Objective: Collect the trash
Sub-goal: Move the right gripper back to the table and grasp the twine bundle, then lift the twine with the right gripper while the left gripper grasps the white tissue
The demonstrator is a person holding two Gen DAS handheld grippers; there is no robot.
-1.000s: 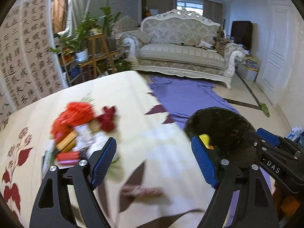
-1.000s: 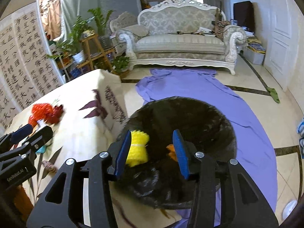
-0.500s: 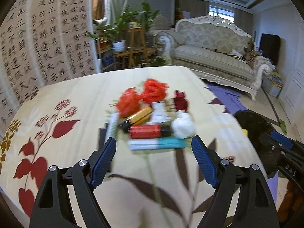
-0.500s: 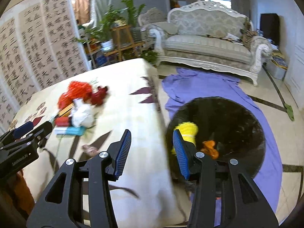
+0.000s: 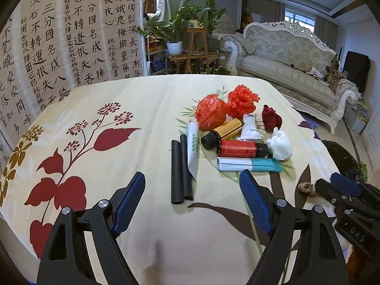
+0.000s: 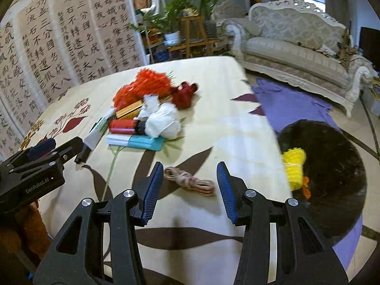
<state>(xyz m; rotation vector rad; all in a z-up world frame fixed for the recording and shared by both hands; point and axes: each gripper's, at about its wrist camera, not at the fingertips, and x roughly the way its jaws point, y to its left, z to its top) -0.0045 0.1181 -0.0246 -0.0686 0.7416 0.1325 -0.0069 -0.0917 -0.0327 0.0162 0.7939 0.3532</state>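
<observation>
Left wrist view: the left gripper [image 5: 192, 198] hangs over the floral tablecloth [image 5: 99, 109] with its ribbed blue pads spread wide and nothing between them. Past it lies the trash pile: two matte black tubes [image 5: 181, 169] side by side, a white wrapper [image 5: 192, 150] overlapping them, a crinkled red plastic bag [image 5: 210, 111], a frilly red mesh ball [image 5: 242, 99], a red-labelled bottle [image 5: 238, 148], a crumpled white tissue [image 5: 280, 143] and a flat white-and-teal box [image 5: 249, 164]. The right gripper [image 5: 344, 190] is cut off at the right edge, partly hiding a coil of twine [image 5: 306, 187].

Right wrist view: the right gripper [image 6: 190, 187], wide open and empty, frames the looped twine [image 6: 190, 180]. The pile is blurred. At the right, on the floor, a black-lined bin [image 6: 337, 166] holds a yellow mesh bundle [image 6: 293, 168].
</observation>
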